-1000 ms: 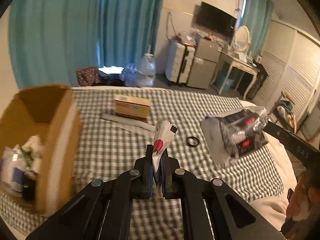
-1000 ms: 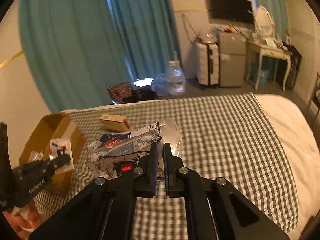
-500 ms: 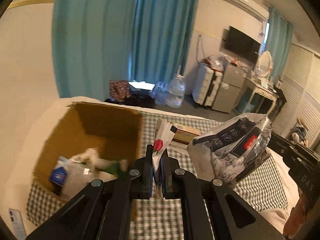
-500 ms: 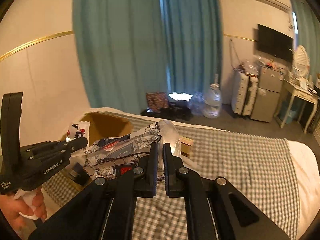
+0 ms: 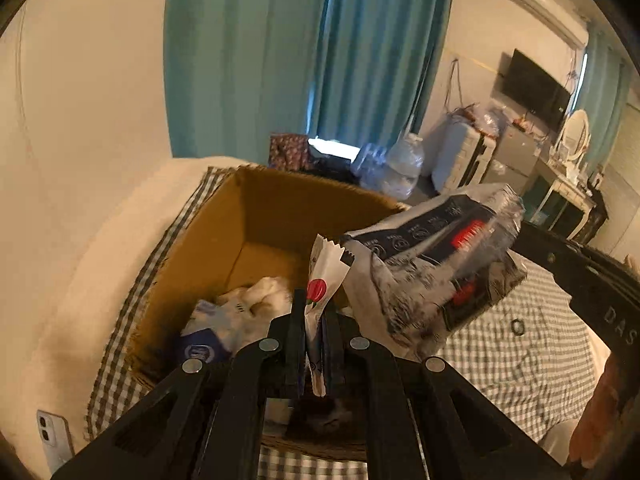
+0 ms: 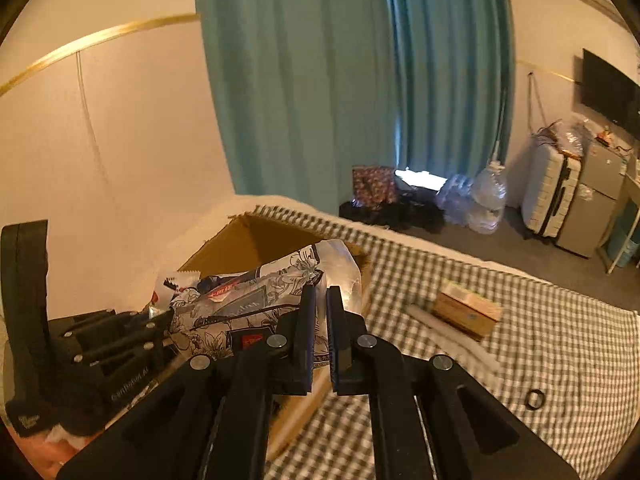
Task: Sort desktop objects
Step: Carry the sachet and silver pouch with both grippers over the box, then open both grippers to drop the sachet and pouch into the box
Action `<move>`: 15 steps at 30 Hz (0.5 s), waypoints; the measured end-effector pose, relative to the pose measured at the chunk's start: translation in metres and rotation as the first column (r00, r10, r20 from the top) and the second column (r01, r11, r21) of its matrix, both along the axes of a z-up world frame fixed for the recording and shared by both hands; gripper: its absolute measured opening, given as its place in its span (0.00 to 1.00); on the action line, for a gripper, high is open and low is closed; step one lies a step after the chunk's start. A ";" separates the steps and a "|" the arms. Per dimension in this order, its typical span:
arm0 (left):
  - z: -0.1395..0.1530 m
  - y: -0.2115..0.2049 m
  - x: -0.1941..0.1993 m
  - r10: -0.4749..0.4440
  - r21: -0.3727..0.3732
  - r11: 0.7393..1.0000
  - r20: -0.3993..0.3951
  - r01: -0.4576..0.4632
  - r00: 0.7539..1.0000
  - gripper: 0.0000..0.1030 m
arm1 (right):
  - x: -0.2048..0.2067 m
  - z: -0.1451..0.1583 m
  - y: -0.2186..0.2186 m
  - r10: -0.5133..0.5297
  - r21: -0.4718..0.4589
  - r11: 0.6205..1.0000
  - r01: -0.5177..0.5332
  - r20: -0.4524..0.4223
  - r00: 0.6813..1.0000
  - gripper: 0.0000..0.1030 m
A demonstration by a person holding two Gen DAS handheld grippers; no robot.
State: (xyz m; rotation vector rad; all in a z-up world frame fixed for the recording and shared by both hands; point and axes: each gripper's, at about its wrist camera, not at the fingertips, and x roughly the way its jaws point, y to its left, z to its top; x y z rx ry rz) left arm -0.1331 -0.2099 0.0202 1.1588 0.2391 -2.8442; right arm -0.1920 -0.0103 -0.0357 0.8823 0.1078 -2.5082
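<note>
Sachet, packet above box

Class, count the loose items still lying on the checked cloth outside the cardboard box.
3: a small box, a pale flat strip in front of it, and a black ring nearer the camera. Others may be hidden.

Readable text: only on the claws

In the left wrist view the right claw shows "DAS"; in the right wrist view the left claw shows "GenRobot.AI", partly blurred.

one cardboard box, two packets, one ring
</note>
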 end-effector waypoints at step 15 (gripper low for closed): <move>-0.017 -0.021 -0.005 0.123 -0.113 0.986 0.016 -0.120 0.992 0.97 | -0.007 -0.001 -0.011 0.005 -0.070 0.998 -0.008 -0.046 0.999 0.70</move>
